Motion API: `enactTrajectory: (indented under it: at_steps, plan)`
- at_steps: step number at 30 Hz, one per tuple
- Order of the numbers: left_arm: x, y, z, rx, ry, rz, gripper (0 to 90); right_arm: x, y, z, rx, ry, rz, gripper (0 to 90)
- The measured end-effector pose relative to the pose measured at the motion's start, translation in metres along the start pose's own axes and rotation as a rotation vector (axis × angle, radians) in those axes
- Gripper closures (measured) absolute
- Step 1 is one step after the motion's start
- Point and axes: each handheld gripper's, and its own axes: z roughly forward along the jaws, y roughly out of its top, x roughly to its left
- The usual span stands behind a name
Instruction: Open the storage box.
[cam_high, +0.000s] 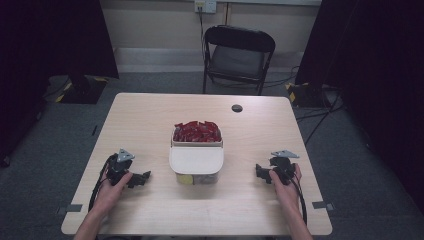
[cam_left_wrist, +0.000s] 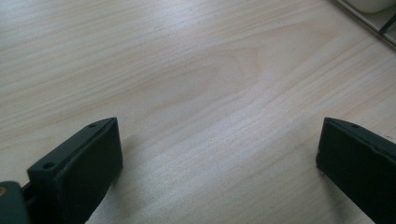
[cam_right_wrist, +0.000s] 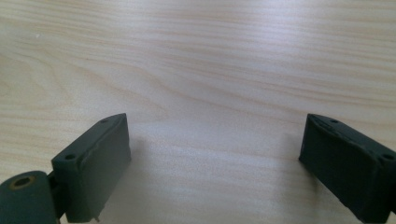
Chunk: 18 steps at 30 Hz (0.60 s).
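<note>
Nearest me, low in the high view, my forearms come in from the bottom edge. The left hand-held gripper (cam_high: 141, 178) sits at lower left on the table (cam_high: 150, 115), the right hand-held gripper (cam_high: 260, 172) at lower right, both pointing inward. In each gripper view the two black jaws stand wide apart with nothing but bare wood grain between them, so both are empty and spread.

Between them, just below the middle of the frame, is the container (cam_high: 196, 165): a clear tub with a cream lid (cam_high: 196, 159) lying flat on top. Through the near wall I make out something yellowish, but I cannot tell what. Neither gripper touches it; each is well apart from its side.

Right behind it, touching or almost so, stands a box (cam_high: 197, 137) heaped with red packets (cam_high: 197, 131).

I judge the container to be light, stiff plastic with smooth, slippery walls, so a pinch across the body could slide or tip it. The lid looks the better place to start: thin, rigid, with an overhanging rim, taken at a side edge or corner. One gripper could steady the tub's wall while the other lifts. The packets look soft and crinkly, easy to pinch by an edge.

Farther off, a small dark disc (cam_high: 237, 108) sits near the far edge, and beyond the table a black chair (cam_high: 239, 55) stands at upper centre.
</note>
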Motion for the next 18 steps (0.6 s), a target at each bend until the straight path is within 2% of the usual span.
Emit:
enactTrajectory:
  at_steps: [2,8,11,13,16,18]
  plan:
    - [0.0000,0.0000,0.0000,0.000,0.000,0.001,0.0,0.0011,-0.0010,-0.0011,0.002,-0.015,0.008,7.9]
    - [0.0001,0.0001,-0.0001,0.000,0.000,0.001,0.0,-0.0005,-0.0008,-0.0023,0.012,-0.003,0.001,8.2]
    - [0.0000,0.0000,0.0000,0.001,-0.001,-0.001,0.0,-0.0018,0.0002,-0.0043,0.010,-0.004,0.010,15.4]
    - [0.0000,0.0000,0.0000,0.001,-0.001,0.000,0.0,-0.0024,0.0008,-0.0053,0.022,0.005,0.008,14.5]
    - [0.0000,0.0000,-0.0002,0.000,0.002,0.001,0.0,-0.0018,0.0015,-0.0067,0.021,0.012,0.010,14.8]
    - [0.0000,0.0000,-0.0002,0.000,0.002,0.002,0.0,-0.0002,0.0031,-0.0096,0.000,0.023,0.005,14.9]
